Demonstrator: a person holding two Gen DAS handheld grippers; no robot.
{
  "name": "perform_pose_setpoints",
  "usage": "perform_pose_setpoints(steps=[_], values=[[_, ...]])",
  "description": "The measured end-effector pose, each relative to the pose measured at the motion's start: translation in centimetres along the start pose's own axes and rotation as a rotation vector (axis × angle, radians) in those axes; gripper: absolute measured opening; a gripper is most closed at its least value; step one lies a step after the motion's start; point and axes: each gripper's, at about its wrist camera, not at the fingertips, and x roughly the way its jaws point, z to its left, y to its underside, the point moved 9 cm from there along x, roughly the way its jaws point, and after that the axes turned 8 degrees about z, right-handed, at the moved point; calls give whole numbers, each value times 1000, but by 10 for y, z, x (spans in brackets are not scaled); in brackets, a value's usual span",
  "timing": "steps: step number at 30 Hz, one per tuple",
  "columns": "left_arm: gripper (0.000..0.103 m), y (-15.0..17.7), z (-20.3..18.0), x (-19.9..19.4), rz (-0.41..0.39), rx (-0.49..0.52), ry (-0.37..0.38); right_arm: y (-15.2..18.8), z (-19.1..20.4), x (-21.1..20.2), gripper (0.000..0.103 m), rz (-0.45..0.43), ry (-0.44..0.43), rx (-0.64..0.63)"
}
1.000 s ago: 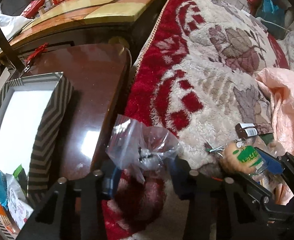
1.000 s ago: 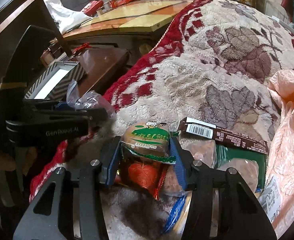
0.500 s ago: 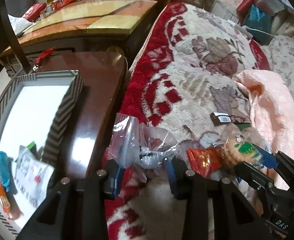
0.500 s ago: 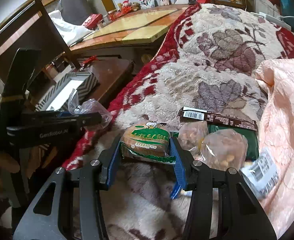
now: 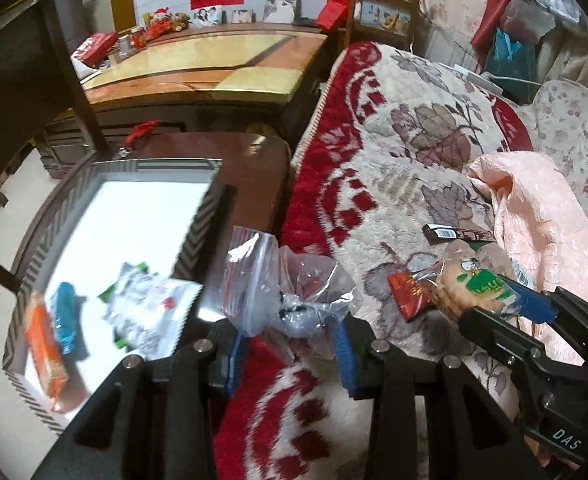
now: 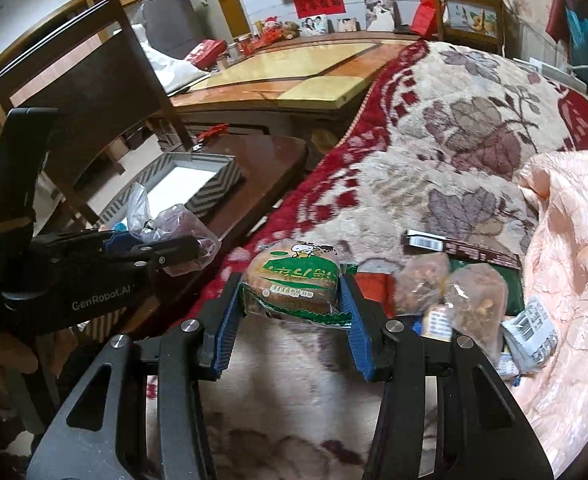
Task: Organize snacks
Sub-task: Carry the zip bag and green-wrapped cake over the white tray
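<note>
My left gripper (image 5: 289, 344) is shut on a clear plastic zip bag (image 5: 285, 280) and holds it above the blanket's edge, right of the striped box (image 5: 197, 224). The box holds several snack packets (image 5: 145, 312). My right gripper (image 6: 289, 312) is shut on a round cake in a green-labelled wrapper (image 6: 294, 284), lifted above the blanket. It also shows in the left wrist view (image 5: 474, 288). More snacks lie on the blanket: a brown chocolate bar (image 6: 466, 248), clear bags of nuts (image 6: 474, 300) and a red packet (image 5: 408, 294).
The box stands on a dark wooden side table (image 5: 253, 168). The floral red and cream blanket (image 5: 394, 152) covers the sofa, with a pink quilt (image 5: 542, 220) at the right. A large wooden table (image 5: 213, 68) and a dark chair (image 6: 85, 80) stand behind.
Both grippers have risen and pulled back with their loads. The cake has been lifted clear of the snack pile. More of the box's inside shows in the left wrist view.
</note>
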Motion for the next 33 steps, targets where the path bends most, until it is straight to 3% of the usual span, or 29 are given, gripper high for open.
perform_pose_setpoints(steps=[15,33], values=[[40,12,68,-30,-66,-92,-74,-8,72,4,47,13,-36,-118],[40,27,125,-48,-99,-176,-131,-14,130,12,47,35,-60,-217]])
